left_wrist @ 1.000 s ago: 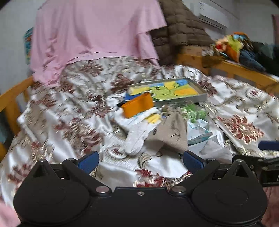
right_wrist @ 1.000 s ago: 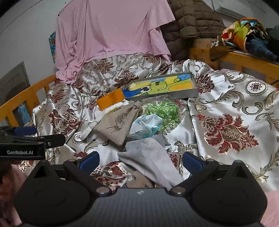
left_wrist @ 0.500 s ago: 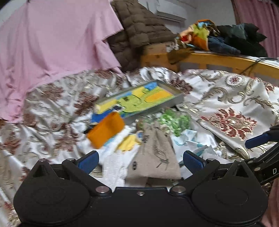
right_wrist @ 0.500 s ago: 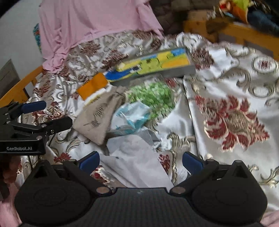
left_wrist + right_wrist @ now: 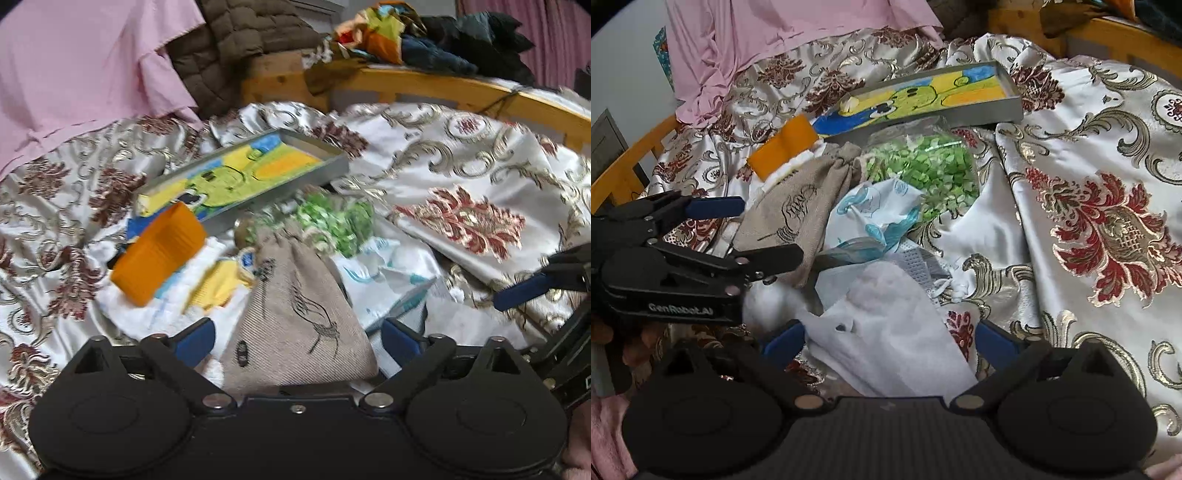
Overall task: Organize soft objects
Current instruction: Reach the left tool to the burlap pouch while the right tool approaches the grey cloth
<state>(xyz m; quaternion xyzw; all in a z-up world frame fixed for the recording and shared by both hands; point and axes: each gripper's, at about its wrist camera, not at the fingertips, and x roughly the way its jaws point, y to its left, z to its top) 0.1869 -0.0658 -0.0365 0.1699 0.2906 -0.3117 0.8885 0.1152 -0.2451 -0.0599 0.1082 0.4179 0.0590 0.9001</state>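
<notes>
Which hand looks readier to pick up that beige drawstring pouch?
Probably the left gripper: its open jaws already straddle the beige pouch. The right gripper sits over the white cloth instead.

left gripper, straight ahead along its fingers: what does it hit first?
Probably the beige drawstring pouch. It already lies between the open left gripper fingers, its wide end nearest the camera. Beyond it sits the bag of green pieces. Depth is hard to judge, so contact may be imminent.

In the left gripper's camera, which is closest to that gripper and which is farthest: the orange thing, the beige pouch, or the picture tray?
From the left gripper, nearest first:
1. Beige pouch: between the open fingers.
2. Orange thing: farther off, to the left.
3. Picture tray: farthest, behind the pile.
</notes>
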